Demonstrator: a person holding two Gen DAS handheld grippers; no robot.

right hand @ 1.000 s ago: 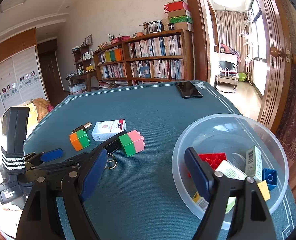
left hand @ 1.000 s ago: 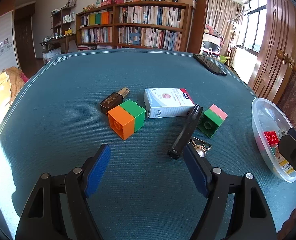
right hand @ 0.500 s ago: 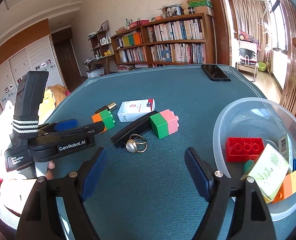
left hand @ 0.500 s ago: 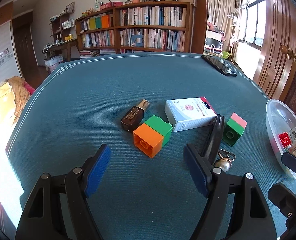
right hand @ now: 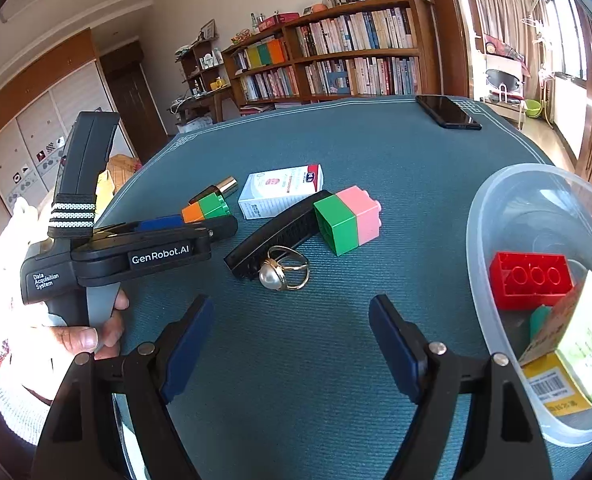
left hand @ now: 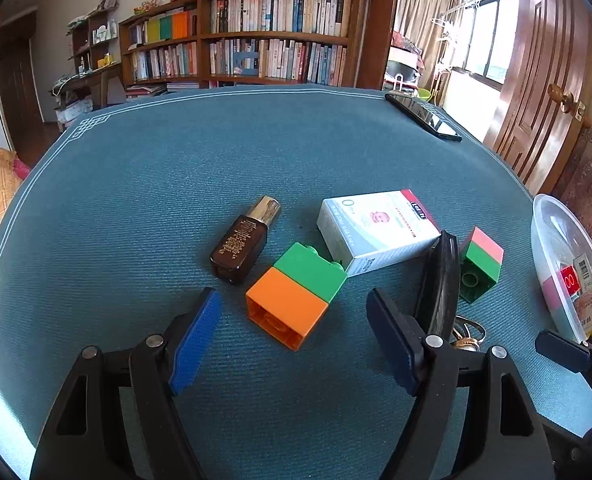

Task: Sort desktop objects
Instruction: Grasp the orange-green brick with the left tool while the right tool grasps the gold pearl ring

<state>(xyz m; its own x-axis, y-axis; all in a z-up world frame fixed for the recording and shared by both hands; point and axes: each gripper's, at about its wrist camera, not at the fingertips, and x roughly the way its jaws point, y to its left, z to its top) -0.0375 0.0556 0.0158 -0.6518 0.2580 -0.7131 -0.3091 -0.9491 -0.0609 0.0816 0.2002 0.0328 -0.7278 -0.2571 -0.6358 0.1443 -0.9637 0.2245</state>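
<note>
Jaws apart and empty on both the left gripper (left hand: 292, 340) and right gripper (right hand: 292, 344) — centre the left squarely over the orange-green block (left hand: 296, 300), just beside the brown bottle (left hand: 244, 246), before closing.

Two low forward views, shared tabletop (left hand: 296, 152).

bookshelf (left hand: 256, 40) behind table; wooden door (left hand: 544, 92) right.
</note>
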